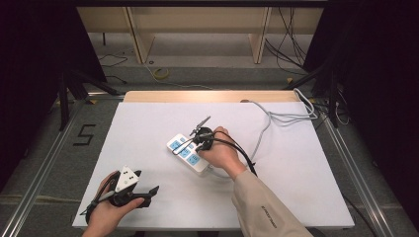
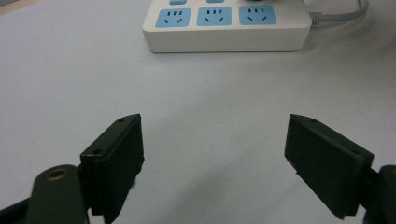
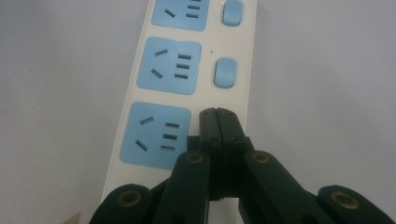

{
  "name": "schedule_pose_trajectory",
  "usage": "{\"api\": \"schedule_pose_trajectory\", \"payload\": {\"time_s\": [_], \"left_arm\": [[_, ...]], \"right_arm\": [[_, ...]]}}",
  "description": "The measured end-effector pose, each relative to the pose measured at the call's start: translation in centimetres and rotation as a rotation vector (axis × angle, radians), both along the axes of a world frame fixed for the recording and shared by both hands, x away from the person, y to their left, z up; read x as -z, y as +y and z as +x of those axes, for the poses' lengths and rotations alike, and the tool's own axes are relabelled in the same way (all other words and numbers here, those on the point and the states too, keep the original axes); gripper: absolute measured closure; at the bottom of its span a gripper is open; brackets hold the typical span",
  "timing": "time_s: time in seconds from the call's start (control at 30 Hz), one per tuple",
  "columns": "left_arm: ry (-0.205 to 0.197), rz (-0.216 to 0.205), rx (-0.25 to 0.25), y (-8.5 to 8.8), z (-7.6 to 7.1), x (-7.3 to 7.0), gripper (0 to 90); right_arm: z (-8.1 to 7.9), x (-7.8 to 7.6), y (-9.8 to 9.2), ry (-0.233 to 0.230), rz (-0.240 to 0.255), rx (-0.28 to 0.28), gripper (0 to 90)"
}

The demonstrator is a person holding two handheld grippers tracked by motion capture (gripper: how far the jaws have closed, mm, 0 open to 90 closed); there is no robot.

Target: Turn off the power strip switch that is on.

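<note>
Your right tongs [image 3: 218, 116] were pressed fully together, pads meeting with nothing between them, and their tips sat on the white power strip [image 3: 135, 100], beside the nearest blue socket [image 3: 155, 135], in the row where the small blue switches [image 3: 225, 73] run. Whether a switch lay under the tips could not be told, since the tongs covered that spot.

In the high view your right hand [image 1: 221, 153] lay over the near end of the power strip [image 1: 184, 148], which sat slanted near the middle of the white surface [image 1: 148, 123]. Its grey cable [image 1: 269, 121] trailed off toward the far right corner of the surface and looped there.

Your left tongs [image 2: 212, 161] stood wide apart and held nothing; bare surface showed between the two pads. They pointed toward the long side of the power strip [image 2: 224, 35], which lay well ahead of them with three blue sockets facing up. In the high view your left hand [image 1: 106, 205] rested at the near left corner of the surface, well apart from the strip, with the grey three-cornered plate [image 1: 127, 178] on top of the left tongs [image 1: 150, 193].
</note>
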State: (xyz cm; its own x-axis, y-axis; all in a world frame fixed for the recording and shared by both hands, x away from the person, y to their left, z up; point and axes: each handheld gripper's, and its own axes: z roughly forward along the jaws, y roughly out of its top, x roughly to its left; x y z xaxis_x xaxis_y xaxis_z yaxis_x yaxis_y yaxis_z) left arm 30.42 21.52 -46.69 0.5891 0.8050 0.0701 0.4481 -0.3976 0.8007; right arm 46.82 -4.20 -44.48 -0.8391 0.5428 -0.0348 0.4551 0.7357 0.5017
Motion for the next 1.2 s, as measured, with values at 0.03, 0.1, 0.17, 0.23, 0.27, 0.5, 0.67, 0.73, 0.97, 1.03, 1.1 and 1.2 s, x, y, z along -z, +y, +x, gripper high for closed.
{"api": "schedule_pose_trajectory", "payload": {"time_s": [0.03, 0.1, 0.17, 0.23, 0.27, 0.5, 0.67, 0.73, 0.97, 1.03, 1.1, 1.2], "left_arm": [[0.000, 0.000, 0.000, 0.0, 0.0, 0.0, 19.6], [0.000, -0.003, -0.001, 0.0, 0.0, 0.0, 19.7], [0.001, -0.001, -0.001, 0.0, 0.0, 0.0, 19.7], [0.001, 0.000, 0.000, 0.0, 0.0, 0.0, 19.7], [-0.001, -0.001, 0.000, 0.0, 0.0, 0.0, 19.7], [-0.001, 0.000, 0.001, -0.1, 0.1, 0.0, 19.7], [0.000, -0.001, 0.000, 0.0, 0.1, 0.0, 19.8], [-0.002, 0.000, 0.000, 0.0, 0.1, 0.0, 19.9], [0.002, 0.000, -0.003, -0.1, 0.1, 0.1, 19.8], [0.002, 0.001, -0.004, -0.1, 0.1, 0.1, 19.9], [0.003, 0.001, -0.004, -0.1, 0.1, 0.1, 19.9], [0.004, 0.002, -0.004, -0.1, 0.1, 0.1, 19.9]], "right_arm": [[0.0, 0.0, 0.0, 0.001, 0.002, 0.004, 90.0], [0.0, 0.0, -0.1, 0.000, 0.008, 0.006, 90.0], [0.0, 0.0, -0.1, 0.002, 0.010, 0.009, 90.0], [0.0, 0.1, 0.0, -0.003, 0.012, 0.007, 90.0], [0.0, 0.1, 0.0, -0.004, 0.013, 0.010, 90.0], [-0.1, 0.2, -0.2, 0.003, 0.040, 0.028, 90.0], [-0.1, -0.1, -0.7, -0.030, 0.063, 0.057, 90.0], [-0.2, -0.4, -1.0, -0.050, 0.087, 0.072, 90.0], [-0.7, -1.3, -2.5, -0.059, 0.106, 0.080, 90.0], [-0.9, -1.4, -3.1, -0.056, 0.113, 0.084, 90.0], [-1.2, -1.3, -3.8, -0.054, 0.120, 0.089, 90.0], [-1.5, -1.3, -4.9, -0.065, 0.137, 0.096, 90.0]]}}
